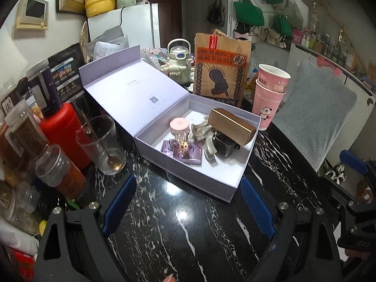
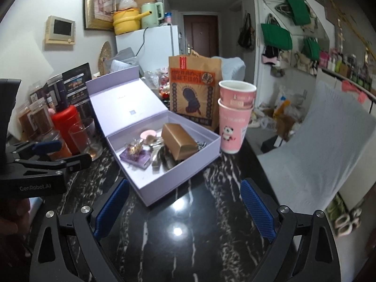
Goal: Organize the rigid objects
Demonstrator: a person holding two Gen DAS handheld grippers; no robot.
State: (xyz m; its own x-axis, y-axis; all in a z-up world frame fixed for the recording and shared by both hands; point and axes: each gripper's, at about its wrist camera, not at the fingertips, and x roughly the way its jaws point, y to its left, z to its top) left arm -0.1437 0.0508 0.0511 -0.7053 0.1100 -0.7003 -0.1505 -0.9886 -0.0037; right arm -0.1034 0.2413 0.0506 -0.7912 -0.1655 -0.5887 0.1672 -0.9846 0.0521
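Left wrist view is showing both grippers (image 1: pixel 189 208) gaping wide, empty; the gold box (image 1: pixel 231 125) is looking light, stiff, slippery: pinch its long sides.

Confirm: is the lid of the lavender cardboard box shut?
No. The lavender cardboard box stands with its hinged lid folded back, and a gold rectangular box and other small items show inside.

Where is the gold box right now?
The gold box lies tilted inside the open lavender gift box, at its far right, propped on the hair clips, just left of the stacked pink paper cups in both wrist views.
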